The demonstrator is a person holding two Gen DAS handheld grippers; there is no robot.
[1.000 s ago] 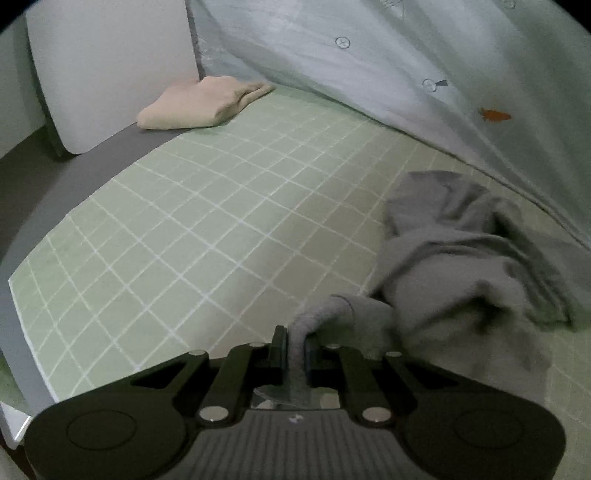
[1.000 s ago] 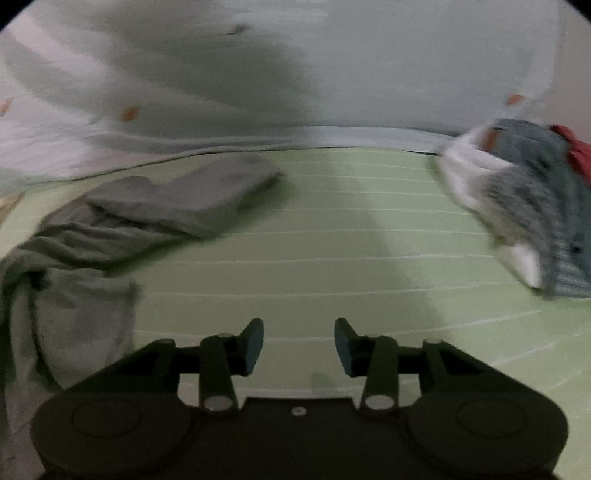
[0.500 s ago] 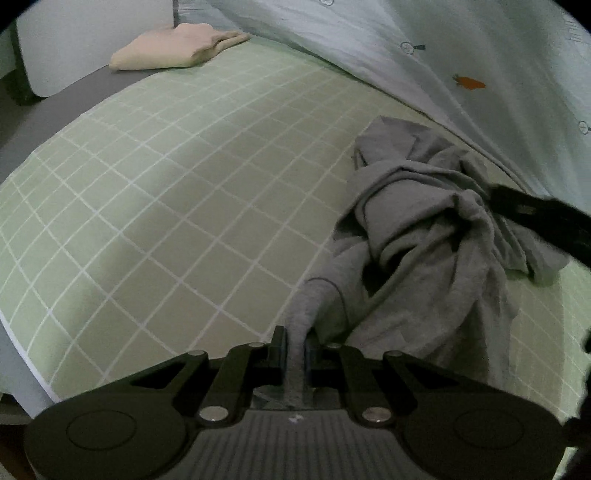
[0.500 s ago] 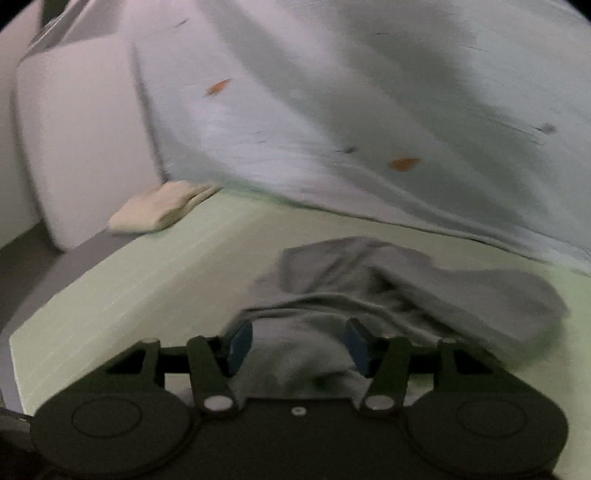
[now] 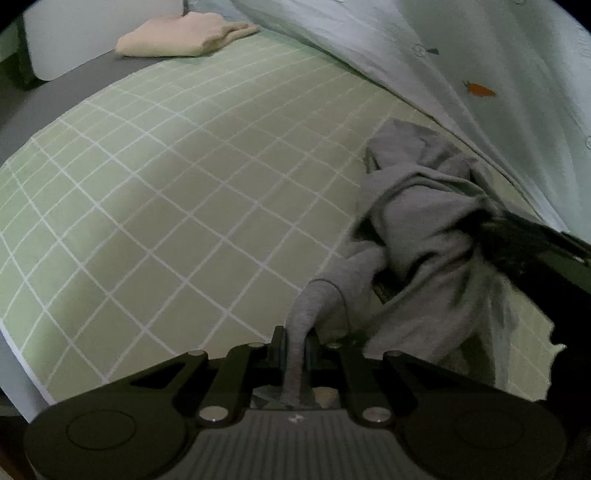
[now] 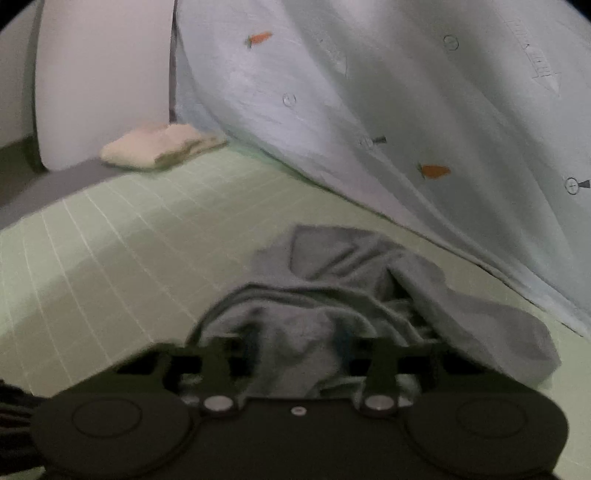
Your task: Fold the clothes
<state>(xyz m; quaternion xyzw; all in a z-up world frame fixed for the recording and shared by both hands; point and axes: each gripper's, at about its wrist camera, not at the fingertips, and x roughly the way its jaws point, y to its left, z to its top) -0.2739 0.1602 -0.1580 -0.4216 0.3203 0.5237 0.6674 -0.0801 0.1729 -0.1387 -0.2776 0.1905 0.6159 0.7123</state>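
Note:
A crumpled grey garment [image 5: 424,206] lies on the green checked sheet [image 5: 166,184], at the right of the left wrist view. My left gripper [image 5: 295,343] is shut on a thin strip of its edge, which runs up from the jaws to the heap. My right gripper [image 6: 297,343] sits on the near side of the same garment [image 6: 351,266]. Its jaws are closing, with a bunch of grey cloth between them; the fingers are blurred. In the left wrist view the right gripper [image 5: 491,229] comes in dark from the right and meets the heap.
A folded beige cloth [image 5: 184,35] lies at the far end of the bed, by a white board [image 6: 99,74]. A pale blue quilt with carrot prints [image 6: 369,92] rises along the far right side. The bed's grey edge [image 5: 55,96] runs at the left.
My right gripper swung left from the bare sheet to the grey garment and its jaws narrowed around the cloth. The left gripper kept its hold and sank a little.

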